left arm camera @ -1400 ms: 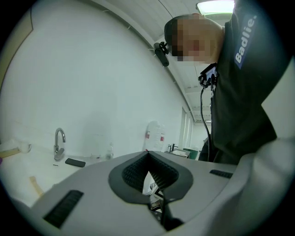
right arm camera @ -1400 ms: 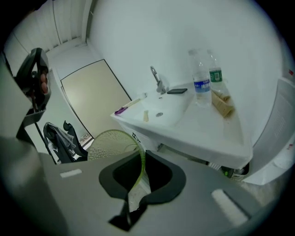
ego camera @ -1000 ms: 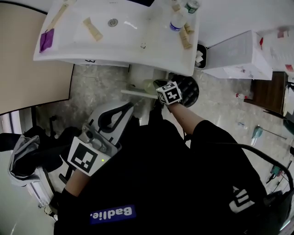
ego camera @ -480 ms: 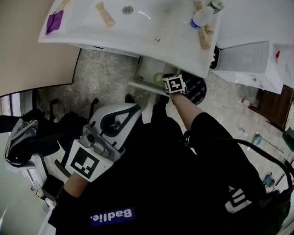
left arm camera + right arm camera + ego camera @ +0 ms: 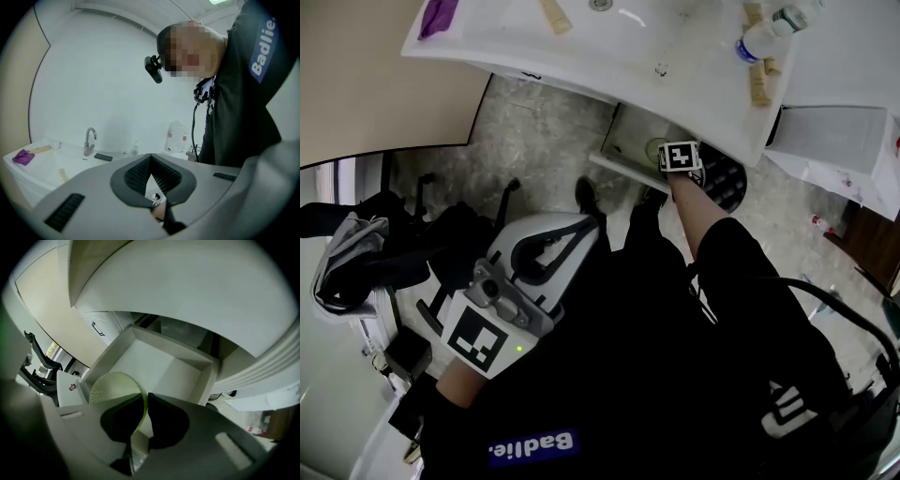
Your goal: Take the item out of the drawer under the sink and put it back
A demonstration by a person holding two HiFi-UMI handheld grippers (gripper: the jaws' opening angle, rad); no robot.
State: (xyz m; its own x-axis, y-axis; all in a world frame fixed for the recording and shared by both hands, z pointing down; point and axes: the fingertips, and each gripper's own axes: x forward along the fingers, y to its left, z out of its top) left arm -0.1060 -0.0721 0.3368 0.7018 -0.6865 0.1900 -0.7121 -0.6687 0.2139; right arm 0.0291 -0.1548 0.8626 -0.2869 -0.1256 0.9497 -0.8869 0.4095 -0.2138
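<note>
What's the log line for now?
right hand-held gripper: grips pale green round dish | at open white drawer | left hand-held gripper: shut

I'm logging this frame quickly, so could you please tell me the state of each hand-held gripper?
Left hand-held gripper: closed, holding nothing.
Right hand-held gripper: closed on the pale green dish, at its rim, over the open drawer.

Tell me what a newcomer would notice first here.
First, the right gripper, shut on the rim of a pale green dish at the open white drawer under the sink. Next, the left gripper, shut and empty, held low beside the person's dark top.
</note>
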